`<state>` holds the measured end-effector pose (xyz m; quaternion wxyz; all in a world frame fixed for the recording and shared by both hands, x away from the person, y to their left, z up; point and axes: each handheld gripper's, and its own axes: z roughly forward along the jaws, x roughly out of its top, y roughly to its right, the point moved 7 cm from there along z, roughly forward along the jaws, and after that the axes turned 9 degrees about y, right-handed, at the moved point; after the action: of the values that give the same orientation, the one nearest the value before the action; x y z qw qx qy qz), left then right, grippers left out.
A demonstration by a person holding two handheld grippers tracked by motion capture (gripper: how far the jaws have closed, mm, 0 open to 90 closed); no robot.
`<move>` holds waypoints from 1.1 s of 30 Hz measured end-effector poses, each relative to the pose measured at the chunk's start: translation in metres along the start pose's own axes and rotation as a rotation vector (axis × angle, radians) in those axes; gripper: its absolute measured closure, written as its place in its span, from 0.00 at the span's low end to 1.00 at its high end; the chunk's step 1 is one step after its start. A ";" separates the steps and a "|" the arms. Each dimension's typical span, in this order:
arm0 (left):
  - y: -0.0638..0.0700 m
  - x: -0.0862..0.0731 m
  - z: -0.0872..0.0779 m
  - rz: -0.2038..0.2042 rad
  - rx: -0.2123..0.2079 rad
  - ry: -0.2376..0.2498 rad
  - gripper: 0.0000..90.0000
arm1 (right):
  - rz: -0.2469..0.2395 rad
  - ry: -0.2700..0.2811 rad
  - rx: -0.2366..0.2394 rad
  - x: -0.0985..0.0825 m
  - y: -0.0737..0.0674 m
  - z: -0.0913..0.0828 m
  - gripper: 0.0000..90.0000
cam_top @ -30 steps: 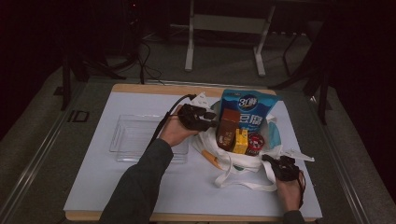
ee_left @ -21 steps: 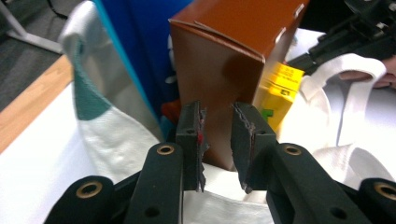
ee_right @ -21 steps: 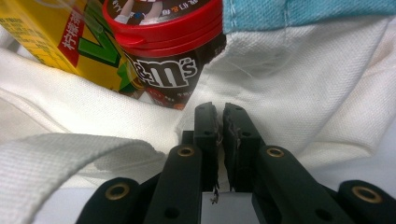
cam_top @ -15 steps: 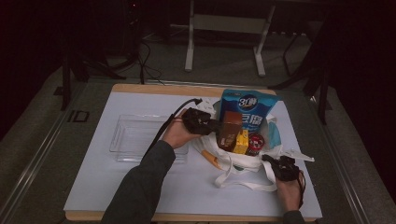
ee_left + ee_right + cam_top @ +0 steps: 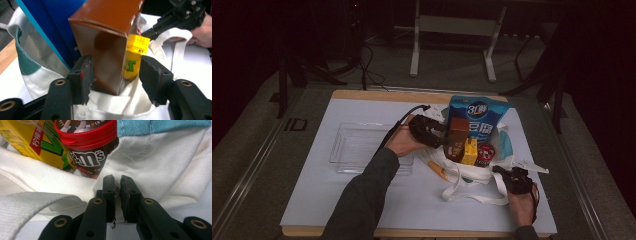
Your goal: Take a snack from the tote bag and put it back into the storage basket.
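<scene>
Brown carton (image 5: 107,47) stands upright, long axis vertical, in tote bag (image 5: 40,67).

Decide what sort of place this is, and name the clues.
Probably a recording studio or lab rather than a home: a white-topped table stands alone in a dark room, with a metal stand and loose cables behind.

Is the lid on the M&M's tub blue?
No, the M&M's tub has a red lid, seen up close in the right gripper view beside the yellow carton.
</scene>
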<state>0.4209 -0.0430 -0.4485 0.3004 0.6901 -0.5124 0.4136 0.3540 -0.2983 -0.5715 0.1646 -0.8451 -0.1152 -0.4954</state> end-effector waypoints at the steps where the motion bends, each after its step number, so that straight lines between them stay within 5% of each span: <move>1: -0.001 0.002 0.000 0.005 0.003 -0.003 0.46 | 0.000 0.000 0.000 0.000 0.000 0.000 0.91; 5: -0.006 0.008 0.001 0.005 0.004 -0.006 0.38 | 0.001 0.000 0.002 0.000 0.000 0.000 0.91; 21: -0.018 0.022 0.017 -0.001 -0.025 -0.001 0.31 | -0.002 -0.003 0.007 0.000 0.001 0.000 0.91; 27: -0.011 0.026 0.018 0.022 -0.011 -0.016 0.41 | -0.002 -0.003 0.007 0.000 0.001 0.000 0.91; 33: -0.003 0.027 0.015 0.040 -0.049 -0.014 0.44 | 0.000 -0.002 0.007 0.000 0.001 0.000 0.91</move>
<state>0.4318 -0.0672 -0.4317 0.3051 0.6752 -0.5381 0.4019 0.3543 -0.2988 -0.5717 0.1676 -0.8452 -0.1170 -0.4938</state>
